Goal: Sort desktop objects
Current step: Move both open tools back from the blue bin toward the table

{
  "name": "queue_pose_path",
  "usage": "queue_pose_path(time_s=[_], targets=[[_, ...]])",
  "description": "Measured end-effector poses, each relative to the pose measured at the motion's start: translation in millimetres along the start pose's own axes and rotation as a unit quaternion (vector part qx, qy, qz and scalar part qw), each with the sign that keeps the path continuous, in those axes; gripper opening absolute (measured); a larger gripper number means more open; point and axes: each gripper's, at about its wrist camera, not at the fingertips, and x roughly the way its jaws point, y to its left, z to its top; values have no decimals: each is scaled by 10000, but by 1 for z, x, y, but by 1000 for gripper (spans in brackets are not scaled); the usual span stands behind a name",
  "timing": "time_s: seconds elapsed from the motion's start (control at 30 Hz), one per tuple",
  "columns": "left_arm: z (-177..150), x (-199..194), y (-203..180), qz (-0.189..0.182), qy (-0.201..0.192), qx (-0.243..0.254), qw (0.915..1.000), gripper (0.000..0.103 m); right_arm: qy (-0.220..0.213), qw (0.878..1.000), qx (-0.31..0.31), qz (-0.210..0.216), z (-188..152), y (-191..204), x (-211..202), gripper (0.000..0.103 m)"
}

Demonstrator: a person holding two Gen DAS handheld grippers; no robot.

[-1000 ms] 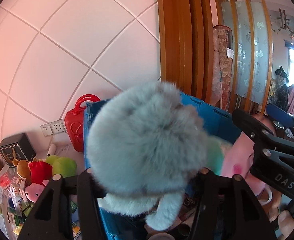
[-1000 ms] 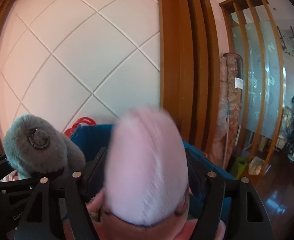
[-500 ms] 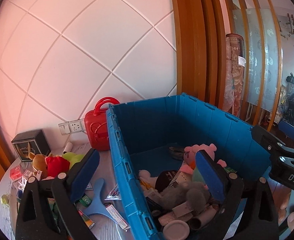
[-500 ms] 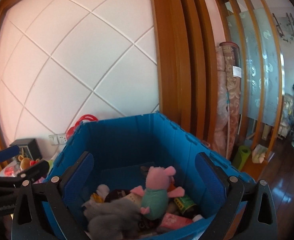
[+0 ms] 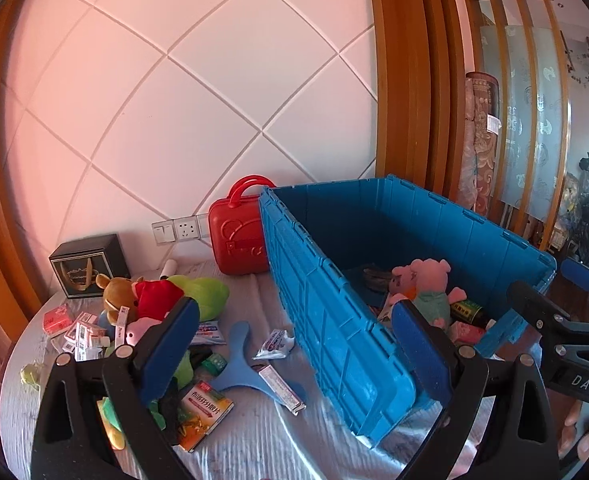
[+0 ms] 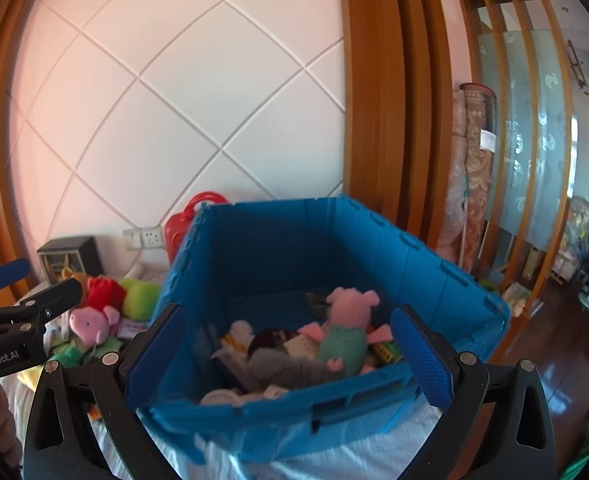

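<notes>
White padded wall panels crossed by diagonal seams back a table (image 5: 254,432) under a pale ribbed cloth, with brown wooden framing to the right.

Left wrist view: the large blue plastic crate (image 5: 334,344) stands on the table with its long axis running from the near right corner away toward the wall; its open top faces up. Inside it, near the right wall, a pink pig plush in a green dress (image 5: 426,284) sits upright among small boxes. Left of the crate, against the wall, stands a red hard-shell case with a loop handle (image 5: 240,240). Further left of the crate lie a brown plush in a red shirt (image 5: 134,292), a green plush (image 5: 206,292), a flat blue Y-shaped plastic piece (image 5: 242,364), an orange and green carton (image 5: 204,412) and scattered small packets. The left gripper (image 5: 294,352) points slightly downward at the crate's near left wall, its blue-padded fingers (image 5: 170,348) wide apart, holding nothing. The right gripper (image 5: 566,308) shows at the right of the crate.

Right wrist view: the crate (image 6: 294,412) is seen from its short near end, long axis receding to the wall. The pig plush (image 6: 346,332) sits upright inside beside a grey plush (image 6: 278,364). The right gripper (image 6: 284,352) tilts gently down over the crate's near rim, fingers (image 6: 418,352) spread wide and empty. The left gripper (image 6: 30,288) is left of the crate, above another pink pig plush (image 6: 92,322).
</notes>
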Motion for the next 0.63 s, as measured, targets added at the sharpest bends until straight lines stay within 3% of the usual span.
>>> queue_pose_path(time_s=[0.27,0.63], targets=[[-30,-37,29,66,268,-149,9995,98,275,9996,-10,-97,-16,33,-38,103],[-52,-69,59,108,269,-260,9992,98,410,9992,-44,14,-39,65,-71,103]])
